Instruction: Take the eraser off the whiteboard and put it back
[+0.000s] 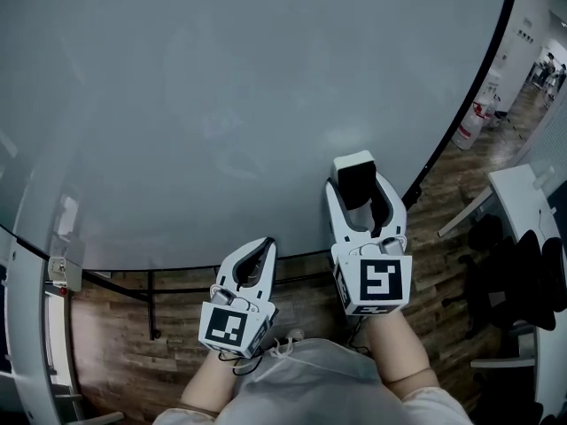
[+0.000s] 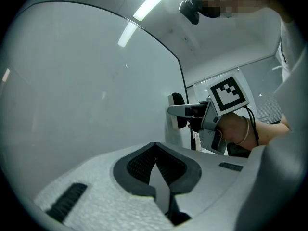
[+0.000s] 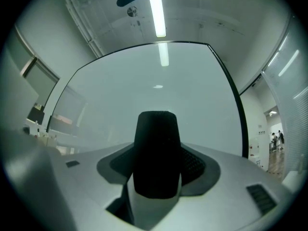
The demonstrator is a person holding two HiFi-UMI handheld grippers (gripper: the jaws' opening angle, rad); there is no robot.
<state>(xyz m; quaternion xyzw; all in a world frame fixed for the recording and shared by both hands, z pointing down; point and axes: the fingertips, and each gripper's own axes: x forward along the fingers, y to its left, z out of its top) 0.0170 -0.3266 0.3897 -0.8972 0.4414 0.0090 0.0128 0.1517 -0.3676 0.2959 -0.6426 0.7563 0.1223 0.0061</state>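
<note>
Eraser (image 3: pixel 155 148), black face, white back: clamped between jaws of right gripper (image 1: pixel 360 204), at whiteboard (image 1: pixel 221 104). Left gripper (image 2: pixel 155 150): jaws closed together, nothing held, lower beside right.

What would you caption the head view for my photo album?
Seen from above, the right gripper holds the eraser at the whiteboard while the left gripper hangs shut beside it.

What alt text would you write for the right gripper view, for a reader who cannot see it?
A dark eraser sits between the jaws of the right gripper, gripped at its sides. Behind it spreads a blank whiteboard, with a ceiling strip light above.
</note>
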